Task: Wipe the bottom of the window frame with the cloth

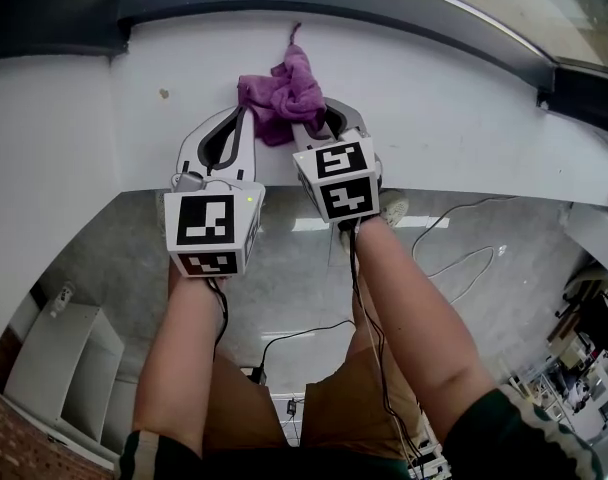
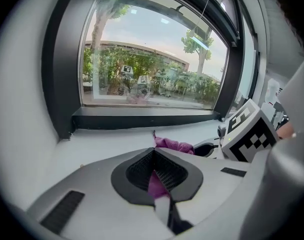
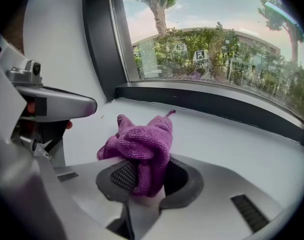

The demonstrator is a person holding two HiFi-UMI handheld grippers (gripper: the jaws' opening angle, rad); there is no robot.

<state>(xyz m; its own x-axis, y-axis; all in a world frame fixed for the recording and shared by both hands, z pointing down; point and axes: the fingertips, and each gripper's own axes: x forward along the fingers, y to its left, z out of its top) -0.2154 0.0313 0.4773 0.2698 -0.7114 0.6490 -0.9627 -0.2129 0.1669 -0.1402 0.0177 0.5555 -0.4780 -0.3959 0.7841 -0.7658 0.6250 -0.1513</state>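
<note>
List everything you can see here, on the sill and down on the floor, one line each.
cloth: one, purple, bunched on the sill, pinched by both grippers
window sill: one, white, below the window
window frame: one, dark, its bottom rail runs along the back of the sill
window glass: one pane, clear, trees and a building beyond
speck: one, brown, on the sill left of the cloth
floor: grey, below the sill, cables lying on it
cabinet: one, white, on the floor at lower left
left gripper: grey, shut on the cloth
right gripper: grey, shut on the cloth
marker cubes: two, black and white, one per gripper
forearms: two, bare
shorts: brown
</note>
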